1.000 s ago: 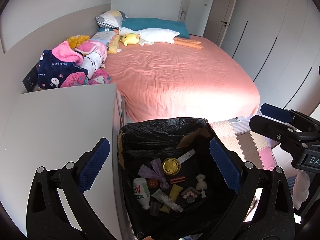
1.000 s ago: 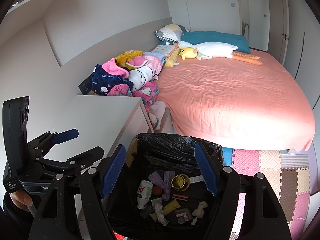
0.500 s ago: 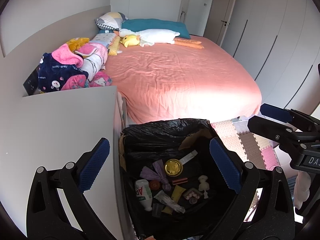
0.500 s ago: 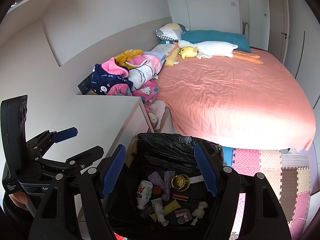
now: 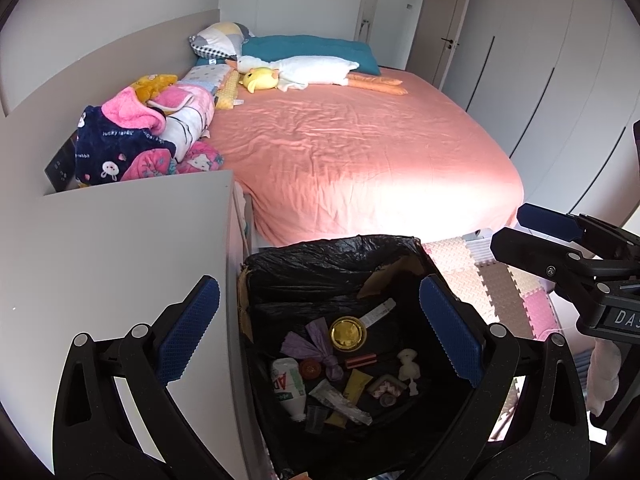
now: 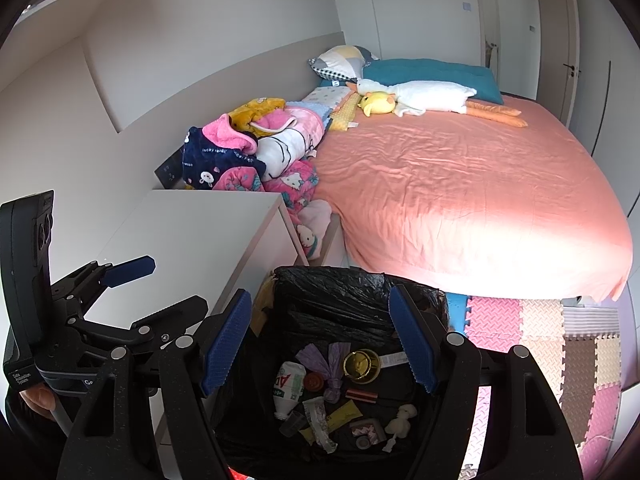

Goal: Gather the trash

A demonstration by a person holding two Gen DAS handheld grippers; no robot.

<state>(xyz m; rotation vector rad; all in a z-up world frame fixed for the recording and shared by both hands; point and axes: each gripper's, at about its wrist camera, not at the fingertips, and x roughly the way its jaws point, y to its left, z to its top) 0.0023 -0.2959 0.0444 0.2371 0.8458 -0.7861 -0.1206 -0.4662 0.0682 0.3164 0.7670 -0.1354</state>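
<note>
Trash in black-lined bin, below both empty, wide-apart pairs of jaws, untouched.

The bin liner was crinkled glossy black plastic; the lid shiny gold metal; the bedsheet soft matt cloth.

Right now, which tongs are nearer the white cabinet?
Left. The left tongs hang open above the white cabinet, beside the trash bin; the right tongs are on the bin's far side, toward the foam mat.
</note>
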